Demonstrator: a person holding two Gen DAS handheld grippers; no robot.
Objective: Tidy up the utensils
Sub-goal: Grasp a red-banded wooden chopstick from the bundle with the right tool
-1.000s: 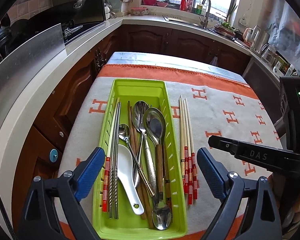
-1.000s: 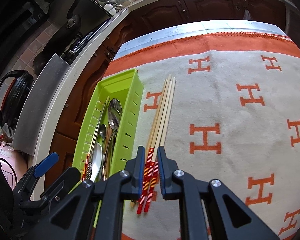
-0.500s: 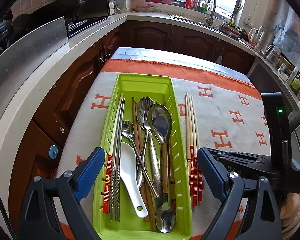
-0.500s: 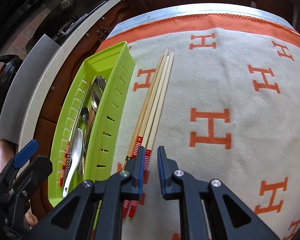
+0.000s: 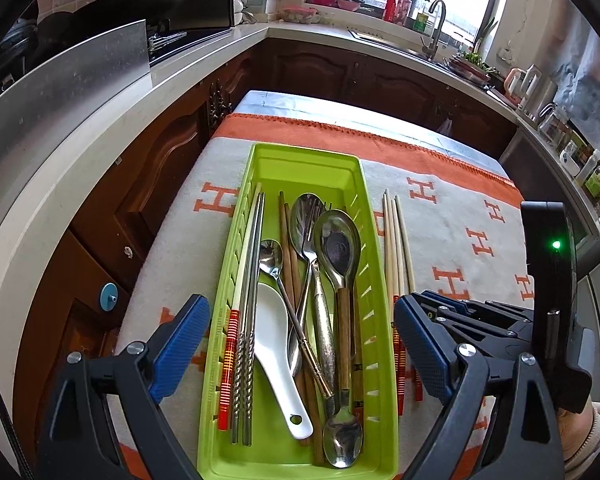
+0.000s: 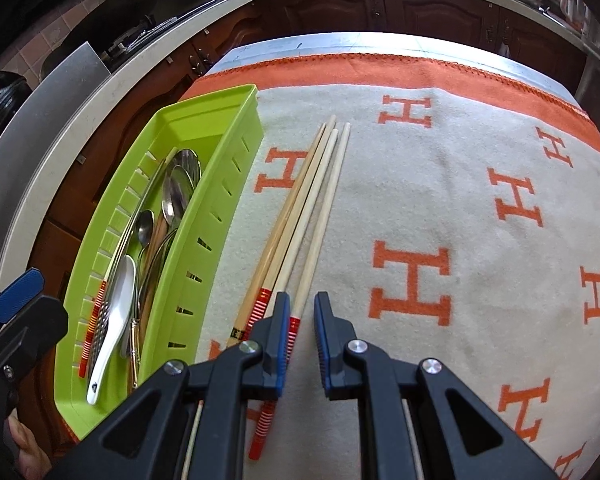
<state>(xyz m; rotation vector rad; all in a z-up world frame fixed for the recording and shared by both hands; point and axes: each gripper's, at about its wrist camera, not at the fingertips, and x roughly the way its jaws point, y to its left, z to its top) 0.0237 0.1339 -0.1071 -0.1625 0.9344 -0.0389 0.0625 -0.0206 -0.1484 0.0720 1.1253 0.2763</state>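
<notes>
Kitchen cabinets and a sink counter ring the worktop (image 6: 480, 184), which wears a cream blanket with orange H marks. On it the green tray (image 5: 374, 264) already holds spoons, a white ladle-spoon (image 5: 274, 344) and steel chopsticks, all lying lengthwise, probably so they stack neatly. Four bamboo chopsticks (image 6: 312, 200) with red-striped ends lie on the blanket just beside the tray's right wall, parallel to it, likely the next pieces to go in.

Low over their striped ends hangs the right tool (image 6: 301, 332), its fingers a narrow gap apart with one chopstick running between them; whether the pads touch it I cannot tell, so the grasp looks not yet made. Its left finger covers the neighbouring sticks, which lie touching each other, so picking one cleanly may disturb the rest.

Over the tray's near end hovers the left tool (image 5: 300, 340), spread wide and holding nothing. The tray's slotted wall stands between the chopsticks and their place inside.
</notes>
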